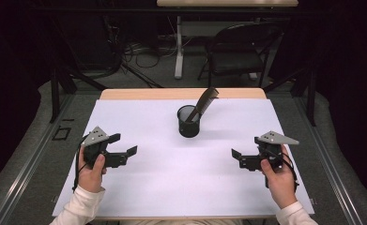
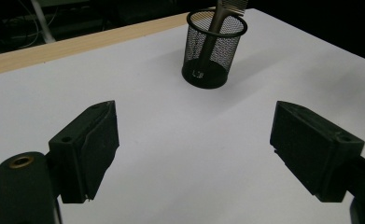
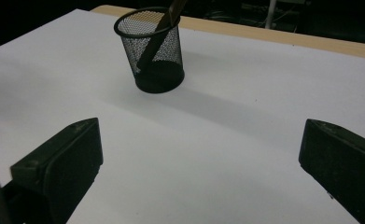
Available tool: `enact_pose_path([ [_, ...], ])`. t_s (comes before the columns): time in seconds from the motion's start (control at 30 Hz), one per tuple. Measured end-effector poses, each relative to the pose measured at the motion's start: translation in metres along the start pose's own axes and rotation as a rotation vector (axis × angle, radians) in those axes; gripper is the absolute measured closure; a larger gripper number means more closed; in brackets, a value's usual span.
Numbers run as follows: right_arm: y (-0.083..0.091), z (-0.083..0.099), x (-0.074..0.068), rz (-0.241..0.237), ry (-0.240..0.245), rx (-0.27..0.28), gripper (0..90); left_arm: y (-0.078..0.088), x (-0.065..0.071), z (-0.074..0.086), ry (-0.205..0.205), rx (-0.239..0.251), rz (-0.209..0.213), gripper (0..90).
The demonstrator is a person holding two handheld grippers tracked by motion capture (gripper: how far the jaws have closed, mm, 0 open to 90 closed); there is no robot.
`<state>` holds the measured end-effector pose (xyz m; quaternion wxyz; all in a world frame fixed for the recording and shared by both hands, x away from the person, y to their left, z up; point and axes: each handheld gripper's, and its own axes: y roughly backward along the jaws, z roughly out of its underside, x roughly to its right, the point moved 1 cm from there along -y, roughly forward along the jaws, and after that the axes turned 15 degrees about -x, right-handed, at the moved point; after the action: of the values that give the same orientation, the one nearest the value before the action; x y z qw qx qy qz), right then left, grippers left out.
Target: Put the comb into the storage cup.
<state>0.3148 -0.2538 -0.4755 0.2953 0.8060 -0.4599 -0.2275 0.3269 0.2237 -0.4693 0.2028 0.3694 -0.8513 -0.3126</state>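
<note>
Standing in the mesh pen cup mid-counter, the comb looks already placed; left tool and right tool hover wide open, empty, well apart from it.

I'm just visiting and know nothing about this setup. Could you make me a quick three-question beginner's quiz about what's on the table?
1. True or false: the comb lies flat on the table.
2. What holds the comb: A) a glass jar, B) the black mesh cup, C) a tray?
3. Are the left tongs and right tongs gripping anything?

Key: 1 false, it leans in the cup. 2 B. 3 No, both stand open and empty.
</note>
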Motion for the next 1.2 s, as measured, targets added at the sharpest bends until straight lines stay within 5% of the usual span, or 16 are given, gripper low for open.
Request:
enact_pose_path([
  [0.73,-0.019,0.042,-0.002,0.005,-0.008,0.009,0.0,-0.003,-0.008,0.041,0.011,0.02,0.013,15.7],
  [1.2,-0.028,0.055,-0.004,0.002,-0.001,0.024,0.0,-0.01,-0.007,0.05,-0.026,0.015,0.002,15.7],
])
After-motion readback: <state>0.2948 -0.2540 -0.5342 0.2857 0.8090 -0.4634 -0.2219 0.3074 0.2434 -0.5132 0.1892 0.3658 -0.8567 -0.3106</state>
